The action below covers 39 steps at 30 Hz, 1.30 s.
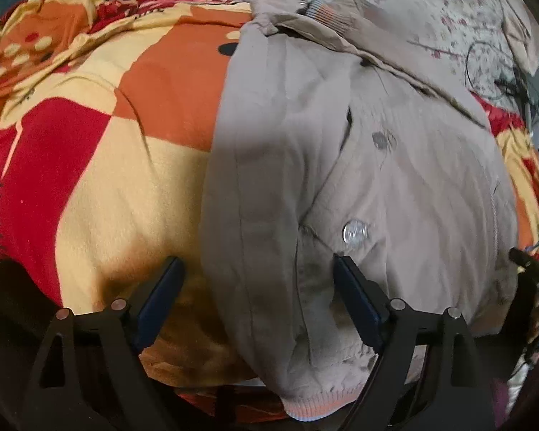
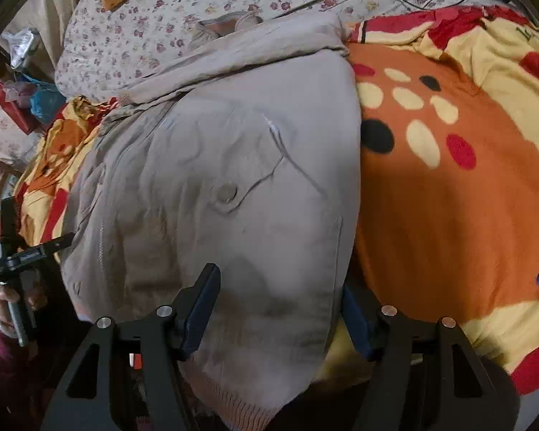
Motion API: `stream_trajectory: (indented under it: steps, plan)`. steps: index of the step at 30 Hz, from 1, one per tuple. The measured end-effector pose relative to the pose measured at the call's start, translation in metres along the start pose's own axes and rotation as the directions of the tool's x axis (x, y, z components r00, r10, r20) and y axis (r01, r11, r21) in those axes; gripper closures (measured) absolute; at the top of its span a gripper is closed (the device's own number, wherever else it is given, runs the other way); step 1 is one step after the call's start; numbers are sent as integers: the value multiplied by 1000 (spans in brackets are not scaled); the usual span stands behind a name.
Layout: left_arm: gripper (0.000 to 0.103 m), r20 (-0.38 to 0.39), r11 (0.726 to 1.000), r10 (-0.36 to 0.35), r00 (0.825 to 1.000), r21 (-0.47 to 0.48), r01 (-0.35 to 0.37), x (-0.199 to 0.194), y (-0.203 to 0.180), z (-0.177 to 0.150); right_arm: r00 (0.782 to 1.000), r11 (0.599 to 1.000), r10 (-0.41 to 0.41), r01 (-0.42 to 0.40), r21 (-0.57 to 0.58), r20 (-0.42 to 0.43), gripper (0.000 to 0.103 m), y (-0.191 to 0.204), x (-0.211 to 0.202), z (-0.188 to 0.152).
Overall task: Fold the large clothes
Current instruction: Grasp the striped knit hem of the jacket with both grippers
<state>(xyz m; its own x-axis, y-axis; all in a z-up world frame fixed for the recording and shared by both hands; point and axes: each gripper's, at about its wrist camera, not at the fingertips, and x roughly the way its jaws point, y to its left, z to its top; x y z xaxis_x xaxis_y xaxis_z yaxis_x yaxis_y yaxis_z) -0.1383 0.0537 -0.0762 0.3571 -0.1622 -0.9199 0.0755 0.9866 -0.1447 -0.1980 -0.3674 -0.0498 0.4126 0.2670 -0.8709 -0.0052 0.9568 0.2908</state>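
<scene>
Left wrist view: I see my left hand-held gripper spread wide and holding nothing, one finger over the blanket, the other over the beige jacket. My right hand-held gripper also stands open over the hem, gripping nothing. The jacket lies folded lengthwise on the bed, reaching toward the floral sheet at the far edge.
</scene>
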Motion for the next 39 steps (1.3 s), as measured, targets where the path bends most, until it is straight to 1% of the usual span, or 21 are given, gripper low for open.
stream_trajectory:
  steps: [3, 10, 12, 14, 15, 17, 20, 25, 29, 33, 39]
  plan:
    - [15, 1, 1000, 24, 1000, 13, -24, 1, -4, -1, 1000, 1000, 15, -15, -7, -13, 33, 2, 0, -4]
    - [13, -11, 1000, 20, 1000, 4, -20, 1, -2, -3, 997, 998, 19, -24, -63, -74, 32, 20, 4, -14]
    - [6, -24, 1000, 14, 1000, 4, -14, 3, -3, -4, 996, 997, 15, -21, -74, -90, 31, 24, 8, -16]
    - [0, -64, 1000, -10, 998, 6, 11, 7, -3, -8, 996, 997, 17, -24, -76, -92, 31, 23, 8, -17]
    - [0, -72, 1000, -18, 997, 2, 18, 7, -2, -10, 996, 997, 25, -32, -74, -91, 29, 23, 7, -18]
    - [0, -53, 1000, -31, 998, -2, 31, 5, 1, -15, 994, 996, 50, -57, -72, -93, 26, 22, 5, -19]
    - [0, -52, 999, -44, 998, -20, 43, 5, 4, -17, 992, 994, 65, -74, -80, -106, 26, 22, 7, -23]
    - [0, -43, 999, -44, 998, -25, 43, 6, 3, -23, 987, 990, 95, -107, -92, -129, 26, 26, 9, -26]
    - [0, -41, 999, -42, 998, -20, 42, 6, 4, -26, 986, 990, 91, -105, -99, -138, 26, 28, 12, -26]
    - [0, -56, 999, -38, 998, 3, 38, 5, 3, -29, 986, 988, 87, -103, -115, -140, 21, 32, 13, -26]
    - [0, -65, 999, -50, 997, -18, 49, 3, 0, -28, 987, 990, 80, -95, -107, -138, 21, 34, 14, -26]
